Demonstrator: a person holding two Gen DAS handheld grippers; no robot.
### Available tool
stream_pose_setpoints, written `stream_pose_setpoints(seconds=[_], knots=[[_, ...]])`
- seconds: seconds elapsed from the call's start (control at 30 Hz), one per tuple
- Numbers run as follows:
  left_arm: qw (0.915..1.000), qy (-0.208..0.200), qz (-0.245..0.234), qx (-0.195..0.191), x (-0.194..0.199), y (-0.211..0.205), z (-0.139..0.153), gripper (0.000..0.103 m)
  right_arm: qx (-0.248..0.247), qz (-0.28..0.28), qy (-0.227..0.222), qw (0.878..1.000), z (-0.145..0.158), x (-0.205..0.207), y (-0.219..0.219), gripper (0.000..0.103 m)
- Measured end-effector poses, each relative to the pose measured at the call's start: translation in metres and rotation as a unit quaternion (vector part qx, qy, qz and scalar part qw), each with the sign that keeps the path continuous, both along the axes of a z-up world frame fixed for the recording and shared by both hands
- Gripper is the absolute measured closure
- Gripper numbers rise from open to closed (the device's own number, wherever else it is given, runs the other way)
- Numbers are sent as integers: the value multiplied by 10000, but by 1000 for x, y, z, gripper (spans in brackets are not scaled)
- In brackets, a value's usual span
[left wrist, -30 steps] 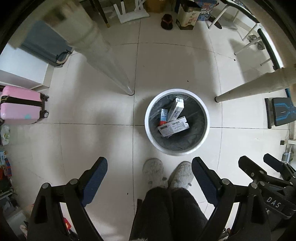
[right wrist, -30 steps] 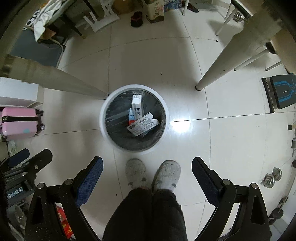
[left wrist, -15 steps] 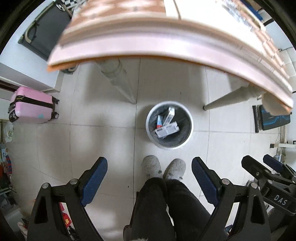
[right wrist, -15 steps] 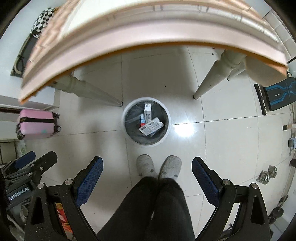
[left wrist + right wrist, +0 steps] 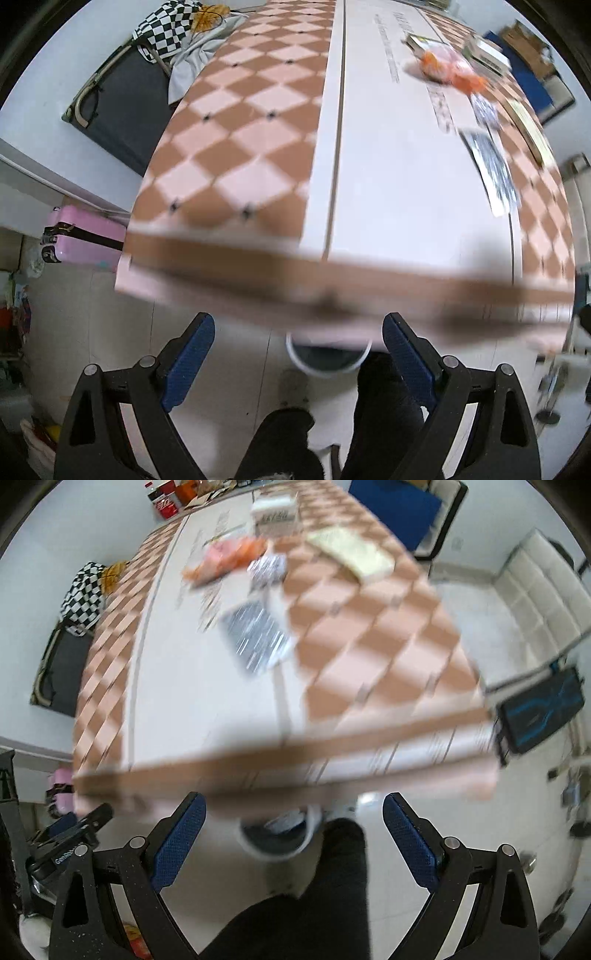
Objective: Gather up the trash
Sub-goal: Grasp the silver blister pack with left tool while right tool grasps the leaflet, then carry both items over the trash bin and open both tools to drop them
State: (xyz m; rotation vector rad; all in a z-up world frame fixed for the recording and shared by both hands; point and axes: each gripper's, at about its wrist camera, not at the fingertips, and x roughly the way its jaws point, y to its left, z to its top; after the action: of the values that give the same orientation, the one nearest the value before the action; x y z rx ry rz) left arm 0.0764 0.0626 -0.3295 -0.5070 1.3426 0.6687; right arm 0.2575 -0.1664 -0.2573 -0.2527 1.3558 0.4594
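Both the left gripper (image 5: 298, 363) and right gripper (image 5: 291, 836) are spread wide, holding nothing. Blurry trash, maybe an orange wrapper (image 5: 225, 559), lies at twelve o'clock on the worktop (image 5: 369, 646). Reach slowly.

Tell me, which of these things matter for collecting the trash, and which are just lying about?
For the job:
- bin on the floor
- orange wrapper on the table
- silver packet
- left gripper and right gripper, both empty

Lying about:
- pink suitcase
- checkered cloth
- red cans
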Motion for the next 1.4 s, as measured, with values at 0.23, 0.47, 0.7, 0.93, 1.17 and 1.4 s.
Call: stream_pose_setpoints(seconds=[0.23,0.47,0.7,0.93,1.17,1.4], knots=[[9966,360,715,-173,98,19,-19,10,-513,497,13,9974,-31,182,35,5],[9920,684,995,-375,164,25,-42,10,-983,1082,59,9892,-81,288,86,5],[9912,544,850,-855,209,9,-47,10,-873,1267,179,9879,-107,315,108,23],[9868,506,640,-1399,242,-10,-66,11,-597,697,813,9925,-98,294,44,23],[9912,572,507,-1083,246,-15,-65,13,-738,596,941,9910,-112,270,19,23],[9953,433,272,-823,247,-55,-47,41,-906,702,709,9909,-117,254,21,21]])
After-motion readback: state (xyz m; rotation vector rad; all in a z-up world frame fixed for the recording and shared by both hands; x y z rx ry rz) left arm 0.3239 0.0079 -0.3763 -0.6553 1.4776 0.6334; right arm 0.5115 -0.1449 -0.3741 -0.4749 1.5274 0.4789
